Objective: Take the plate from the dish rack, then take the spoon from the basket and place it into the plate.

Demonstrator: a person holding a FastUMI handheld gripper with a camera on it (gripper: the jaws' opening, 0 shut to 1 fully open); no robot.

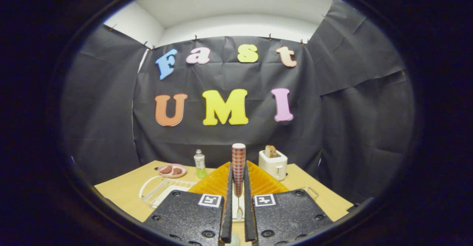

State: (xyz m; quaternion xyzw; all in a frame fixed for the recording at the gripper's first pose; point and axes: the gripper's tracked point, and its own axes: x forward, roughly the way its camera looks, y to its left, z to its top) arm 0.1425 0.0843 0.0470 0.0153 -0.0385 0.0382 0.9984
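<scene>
Gripper view. My gripper (238, 177) stood above the tan table (122, 198), its two fingers clenched on the checked handle of the spoon (238, 166), which rose upright between them; the metal stem showed faintly in the gap below, the bowl hard to make out. An orange plate (212, 181) lay just ahead, largely hidden behind my fingers. A clear dish rack (162, 190) sat beside it, partly cut off. Beyond stood a green bottle (200, 164), a pink dish (172, 170) and a toaster (273, 163).
</scene>
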